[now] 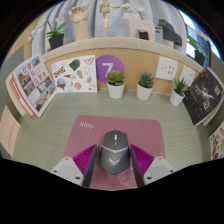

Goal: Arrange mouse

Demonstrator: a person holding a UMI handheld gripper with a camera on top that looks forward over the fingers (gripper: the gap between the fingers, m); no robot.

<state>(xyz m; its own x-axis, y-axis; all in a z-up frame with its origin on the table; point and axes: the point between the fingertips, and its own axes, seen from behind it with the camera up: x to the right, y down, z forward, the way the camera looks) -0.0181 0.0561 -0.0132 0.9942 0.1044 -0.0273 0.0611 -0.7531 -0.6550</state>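
A grey and black mouse [113, 150] sits between the fingers of my gripper [113, 168]. Both magenta pads [87, 160] press on its sides, so the gripper is shut on it. The mouse is over the near middle of a pink mouse mat [100, 130] that lies on the pale green table top. I cannot tell whether the mouse rests on the mat or is held just above it.
Three small potted plants [116, 84] [146, 84] [179, 91] stand in a row beyond the mat. A purple round sign [109, 67] and picture cards [72, 73] lean at the back. Printed sheets [33, 84] [205, 95] lie at left and right.
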